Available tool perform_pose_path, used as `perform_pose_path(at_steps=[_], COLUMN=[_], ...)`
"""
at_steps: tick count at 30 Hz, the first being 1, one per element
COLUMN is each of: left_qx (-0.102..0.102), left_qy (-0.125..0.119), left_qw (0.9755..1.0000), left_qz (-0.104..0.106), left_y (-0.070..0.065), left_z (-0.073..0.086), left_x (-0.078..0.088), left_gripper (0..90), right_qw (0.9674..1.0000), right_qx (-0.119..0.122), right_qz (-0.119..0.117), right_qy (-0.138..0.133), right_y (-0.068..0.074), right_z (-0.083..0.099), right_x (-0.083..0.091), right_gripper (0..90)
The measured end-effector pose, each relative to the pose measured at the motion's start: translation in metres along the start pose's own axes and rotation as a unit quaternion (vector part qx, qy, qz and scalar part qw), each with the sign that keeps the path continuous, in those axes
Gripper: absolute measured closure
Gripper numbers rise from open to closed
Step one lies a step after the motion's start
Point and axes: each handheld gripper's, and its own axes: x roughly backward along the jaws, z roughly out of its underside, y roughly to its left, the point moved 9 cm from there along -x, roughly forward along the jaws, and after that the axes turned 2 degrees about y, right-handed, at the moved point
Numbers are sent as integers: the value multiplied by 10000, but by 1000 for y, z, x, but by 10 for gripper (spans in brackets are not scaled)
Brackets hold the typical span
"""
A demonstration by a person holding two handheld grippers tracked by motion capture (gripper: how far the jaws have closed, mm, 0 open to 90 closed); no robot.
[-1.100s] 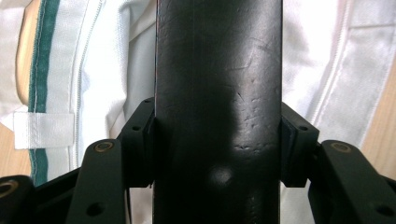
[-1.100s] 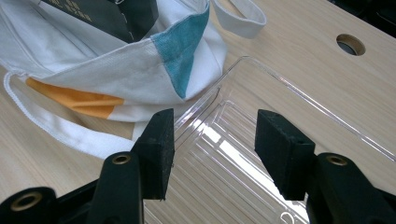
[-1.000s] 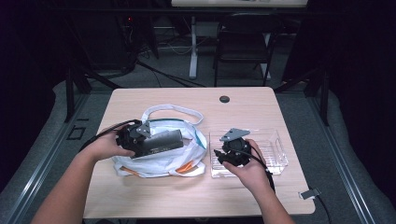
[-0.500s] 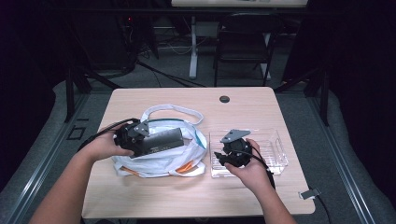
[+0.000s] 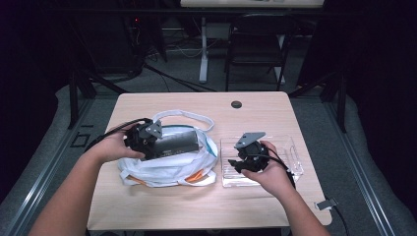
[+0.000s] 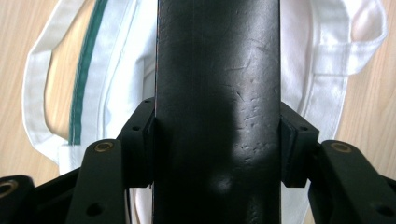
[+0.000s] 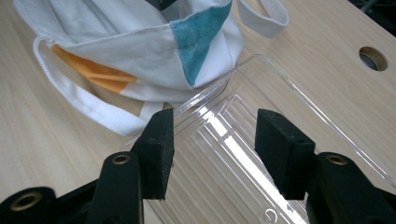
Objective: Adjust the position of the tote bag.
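Your left gripper (image 5: 147,137) has its jaws clamped on a black box (image 6: 217,93), one pad pressed to each long side; the box runs straight out ahead of the jaws, above the white cloth bag (image 5: 167,164) that lies under and beyond them on the worktop (image 5: 275,108); your right gripper (image 7: 215,140) holds nothing, its jaws apart with the clear plastic tray (image 7: 299,107) below and between them, and the bag's blue and orange edge just ahead of the left-hand jaw.

The grip sits near one end of the box, so I judge the free end could sag or swing as you carry it; a quick turn of the wrist would cause that, and smooth sides could let it slide out of the pads; the bag's loose strap (image 5: 189,117) lies close under the box and could catch and drag along; the tray looks light, so a nudge from the right jaws or a hard landing of the box could shove it across the worktop; the bag's edge touches the tray's near corner, so a dragged bag would move the tray too.
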Motion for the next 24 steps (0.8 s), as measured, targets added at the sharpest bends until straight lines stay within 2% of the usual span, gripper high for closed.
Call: perform_pose_path(at_steps=[3, 4, 9, 15, 21, 24], left_qx=[-23, -73, -177, -267, -324, -329], left_qy=[-20, -21, -14, -5, -6, -13], left_qw=[10000, 10000, 9998, 9996, 9995, 9994], left_qz=[-7, 2, -26, -14, -21, -47], left_y=[0, -1, -3, -5, -6, -4], left_z=[-5, -9, -20, -32, -41, -45], left_x=[2, 3, 5, 8, 11, 12], left_gripper=[432, 433, 433, 433, 433, 433], right_qw=[10000, 9998, 9989, 9978, 9959, 9937], right_qx=[13, 129, 351, 488, 690, 903], right_qz=[-63, -152, -158, -359, -455, -508], right_qy=[31, 66, 252, 253, 367, 421], right_y=[-4, -7, -15, -16, -16, -18], right_z=[1, 1, 2, -3, -8, -14], right_x=[2, 5, 8, 12, 15, 18], right_gripper=[473, 472, 468, 453, 427, 398])
